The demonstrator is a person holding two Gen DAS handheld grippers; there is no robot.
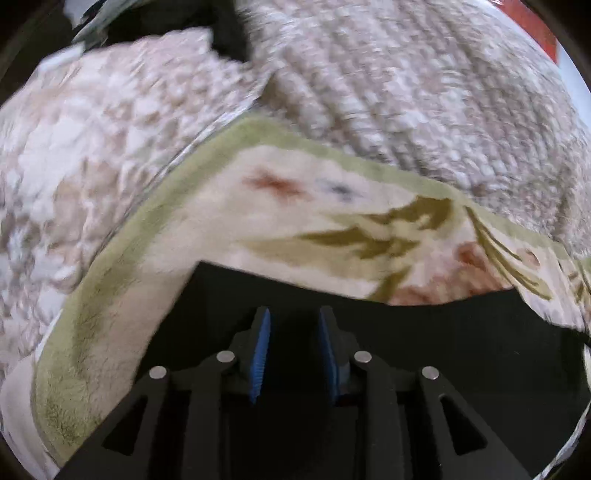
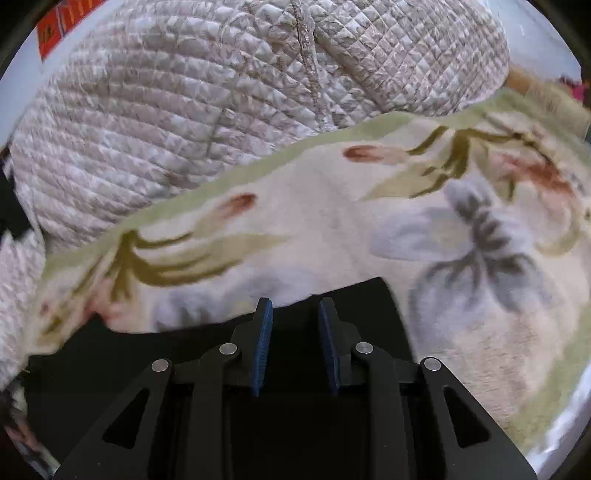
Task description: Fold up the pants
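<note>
Black pants [image 1: 424, 325] lie flat on a floral cream blanket [image 1: 221, 221] with a green border. In the left wrist view the pants' straight top edge and left corner show just ahead of my left gripper [image 1: 294, 314], which is open and empty above the black cloth. In the right wrist view the pants [image 2: 110, 362] fill the lower left, with a corner near the fingertips. My right gripper [image 2: 295, 304] is open and empty over that edge.
The blanket [image 2: 332, 229] lies on a bed covered by a beige quilted bedspread [image 1: 388, 85] [image 2: 184, 92]. A red object [image 2: 55, 22] and pale wall show at the far edge. A dark gap [image 1: 229, 33] shows between the quilted pieces.
</note>
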